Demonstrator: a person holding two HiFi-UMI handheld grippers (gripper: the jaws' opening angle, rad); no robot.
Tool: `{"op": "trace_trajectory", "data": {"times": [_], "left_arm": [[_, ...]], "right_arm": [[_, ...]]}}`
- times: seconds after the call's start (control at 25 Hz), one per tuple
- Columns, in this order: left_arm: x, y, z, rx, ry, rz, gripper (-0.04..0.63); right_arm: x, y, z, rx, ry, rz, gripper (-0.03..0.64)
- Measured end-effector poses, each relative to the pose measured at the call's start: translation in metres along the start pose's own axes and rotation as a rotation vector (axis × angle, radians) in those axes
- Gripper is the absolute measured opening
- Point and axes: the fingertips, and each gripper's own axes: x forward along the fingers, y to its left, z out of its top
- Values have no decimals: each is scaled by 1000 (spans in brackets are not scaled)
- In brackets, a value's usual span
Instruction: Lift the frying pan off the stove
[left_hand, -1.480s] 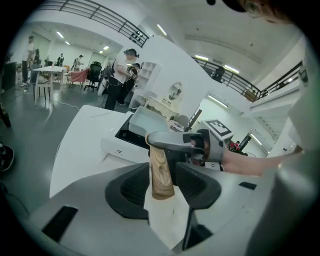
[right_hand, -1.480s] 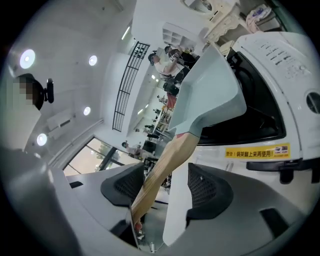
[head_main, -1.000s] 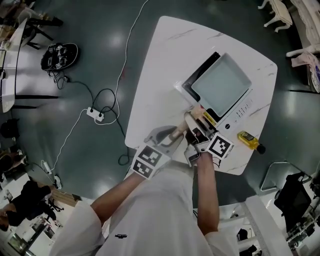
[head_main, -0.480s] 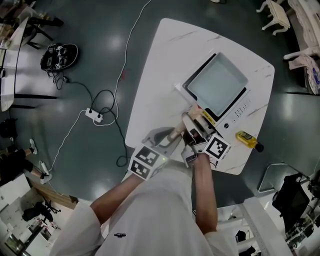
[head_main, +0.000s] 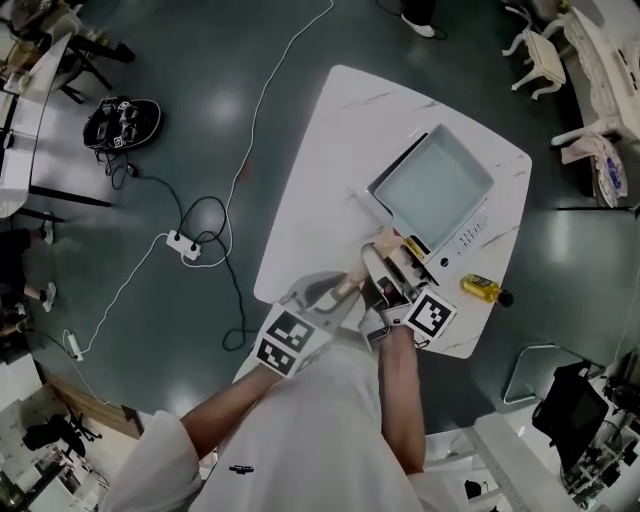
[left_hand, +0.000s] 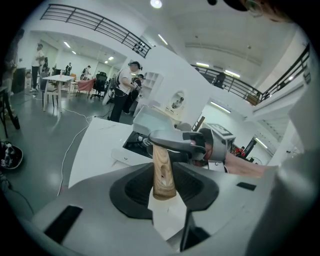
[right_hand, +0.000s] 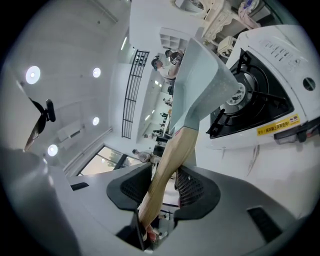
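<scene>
A square grey frying pan (head_main: 436, 188) hangs tilted above the white stove (head_main: 470, 232), whose black burner (right_hand: 255, 102) lies bare beneath it. The pan's wooden handle (head_main: 385, 243) points back toward me. My left gripper (head_main: 343, 287) is shut on the handle's end (left_hand: 163, 172), and my right gripper (head_main: 388, 275) is shut on the handle (right_hand: 167, 170) a little closer to the pan. In the left gripper view the right gripper (left_hand: 200, 146) crosses the handle just ahead of my left jaws. The pan's underside (right_hand: 200, 85) fills the middle of the right gripper view.
The stove stands on a white marble-look table (head_main: 330, 180). A yellow bottle (head_main: 480, 290) lies at the table's right edge, beside the stove. On the dark floor to the left are a power strip (head_main: 183, 246) and cables. People stand far off in the room.
The pan has risen off the stove and tilted, with both grippers still on its handle. The head view has shifted, so the table sits lower right in the picture.
</scene>
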Motion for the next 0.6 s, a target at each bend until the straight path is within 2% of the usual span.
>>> {"op": "trace_trajectory", "data": {"times": [0.4, 0.6], "left_arm": [[-61, -32, 21, 48, -80, -29, 117], [-79, -43, 33, 95, -129, -28, 115]], "right_arm": [[-19, 76, -10, -79, -48, 55, 147], [-27, 101, -9, -109, -69, 77, 149]]}}
